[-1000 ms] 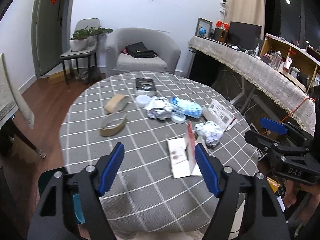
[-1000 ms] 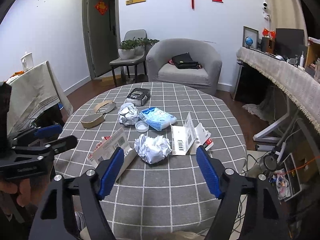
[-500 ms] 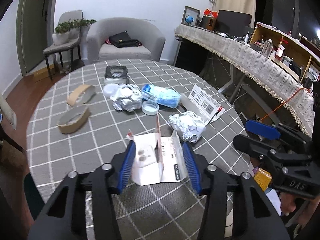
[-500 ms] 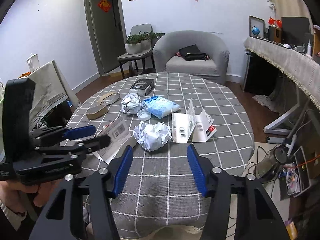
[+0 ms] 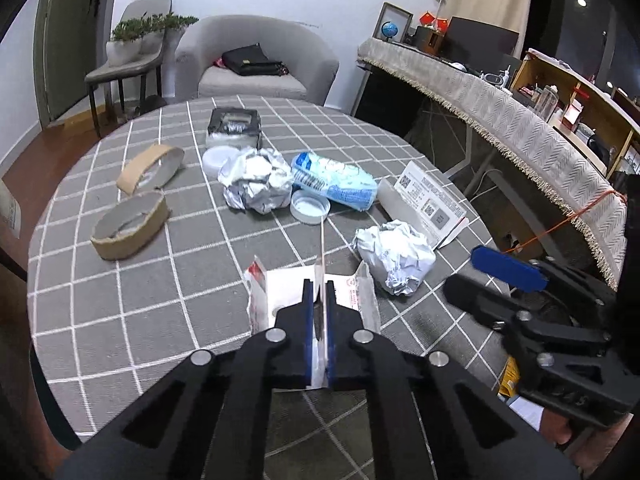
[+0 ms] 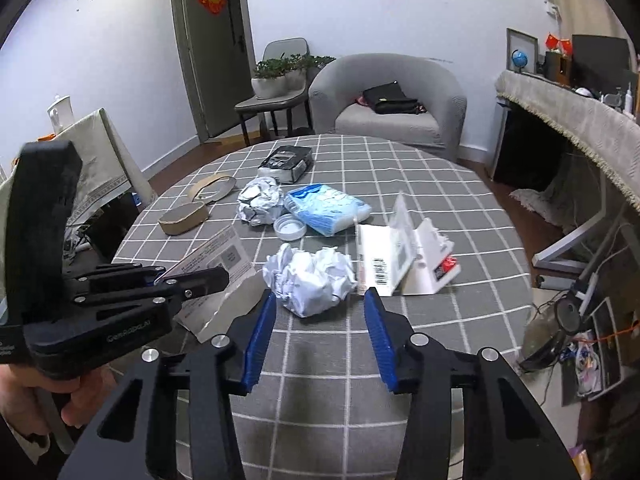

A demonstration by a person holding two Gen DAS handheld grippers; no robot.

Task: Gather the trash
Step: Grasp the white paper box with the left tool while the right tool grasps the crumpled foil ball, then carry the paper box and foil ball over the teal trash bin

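Observation:
My left gripper (image 5: 318,286) is shut on the upright flap of a torn white carton (image 5: 280,292) near the table's front edge. The right wrist view shows that printed flap (image 6: 224,252) from the side, with the left gripper (image 6: 218,276) clamped on it. A crumpled white paper ball (image 6: 310,276) lies just right of it. My right gripper (image 6: 320,296) has its jaws closing, and the ball's near side sits between the fingertips without touching the pads. In the left wrist view the paper ball (image 5: 394,256) sits ahead of the right gripper (image 5: 460,272).
On the round checked table (image 5: 160,320) lie two tape rolls (image 5: 128,232), a foil ball (image 5: 256,184), a blue pack (image 5: 336,184), a white lid (image 5: 310,210) and a black box (image 5: 234,126). A second opened carton (image 6: 404,248) stands right of the paper ball.
The left gripper came forward and down over the carton and shut on its upright flap. The right gripper sank toward the paper ball and its jaws narrowed.

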